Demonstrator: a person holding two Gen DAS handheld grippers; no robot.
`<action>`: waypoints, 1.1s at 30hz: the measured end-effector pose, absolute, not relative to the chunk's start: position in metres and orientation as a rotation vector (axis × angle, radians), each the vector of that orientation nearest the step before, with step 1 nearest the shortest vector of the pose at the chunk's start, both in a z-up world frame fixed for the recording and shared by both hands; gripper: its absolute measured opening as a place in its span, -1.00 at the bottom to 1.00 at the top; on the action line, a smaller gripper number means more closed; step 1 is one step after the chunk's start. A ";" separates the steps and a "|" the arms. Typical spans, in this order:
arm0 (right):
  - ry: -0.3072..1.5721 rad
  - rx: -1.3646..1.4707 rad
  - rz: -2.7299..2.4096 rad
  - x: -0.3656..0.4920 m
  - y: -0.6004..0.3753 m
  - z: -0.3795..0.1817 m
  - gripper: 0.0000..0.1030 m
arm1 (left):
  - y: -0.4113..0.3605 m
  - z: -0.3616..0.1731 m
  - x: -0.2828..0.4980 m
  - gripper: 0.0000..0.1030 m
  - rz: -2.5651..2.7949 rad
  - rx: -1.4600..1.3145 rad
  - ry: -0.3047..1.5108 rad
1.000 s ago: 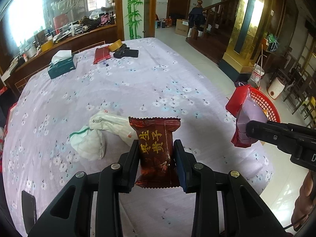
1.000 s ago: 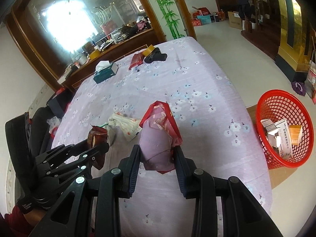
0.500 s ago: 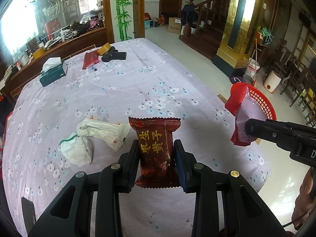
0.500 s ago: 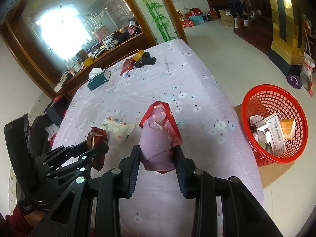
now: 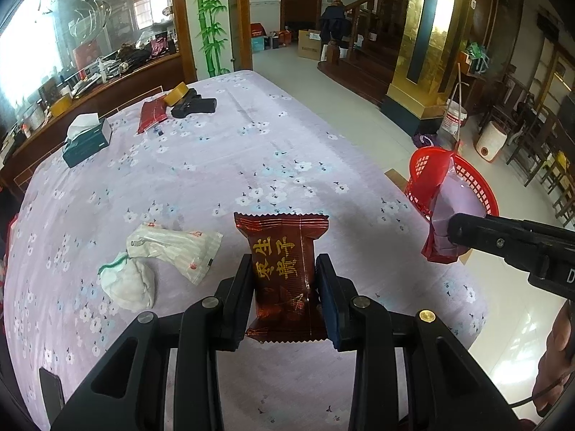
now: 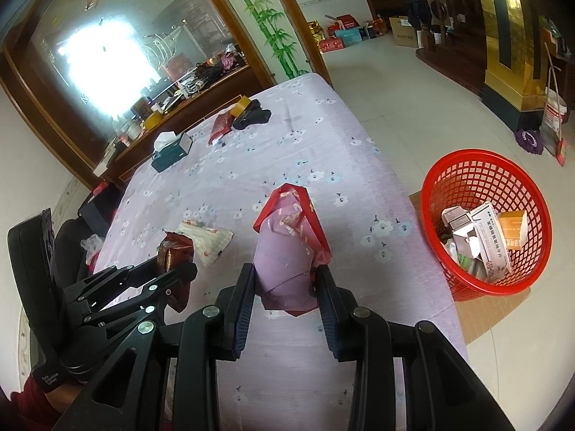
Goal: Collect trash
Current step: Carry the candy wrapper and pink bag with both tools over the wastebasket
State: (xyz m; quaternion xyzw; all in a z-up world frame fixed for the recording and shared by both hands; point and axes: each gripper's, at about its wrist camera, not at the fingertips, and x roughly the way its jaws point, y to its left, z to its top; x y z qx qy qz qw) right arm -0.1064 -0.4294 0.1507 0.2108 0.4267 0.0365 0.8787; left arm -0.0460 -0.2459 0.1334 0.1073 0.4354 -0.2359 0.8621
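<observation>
My left gripper [image 5: 284, 280] is shut on a dark red snack wrapper [image 5: 282, 251] with gold characters, held above the table. My right gripper [image 6: 285, 283] is shut on a crumpled pink and red plastic bag [image 6: 287, 251], also above the table; this bag shows in the left wrist view [image 5: 451, 208] too. A white wrapper [image 5: 176, 244] and a crumpled white tissue [image 5: 127, 282] lie on the lilac flowered tablecloth [image 5: 222, 151]. A red mesh basket [image 6: 481, 179] holding several boxes stands on the floor right of the table.
At the table's far end lie a green tissue box [image 5: 86, 140], a red packet [image 5: 152, 115], a tape roll [image 5: 176, 94] and a black object [image 5: 196, 106]. A wooden counter with clutter runs behind. A bucket [image 5: 454, 116] stands near the gold pillar.
Both grippers have risen and drawn back with their loads; the table items look smaller and farther. The red basket has come more fully into the right wrist view.
</observation>
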 end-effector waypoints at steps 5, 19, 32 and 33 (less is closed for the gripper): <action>0.887 0.460 0.057 -0.109 -0.440 0.151 -0.28 | -0.255 0.135 -0.045 -0.36 -0.516 0.233 0.912; 0.846 0.553 -0.062 -0.132 -0.500 0.154 -0.28 | -0.317 0.147 -0.041 -0.36 -0.663 0.265 0.902; 0.798 0.633 -0.187 -0.165 -0.555 0.151 -0.28 | -0.392 0.151 -0.044 -0.36 -0.805 0.319 0.902; 0.794 0.641 -0.200 -0.168 -0.561 0.151 -0.28 | -0.397 0.152 -0.045 -0.36 -0.811 0.321 0.902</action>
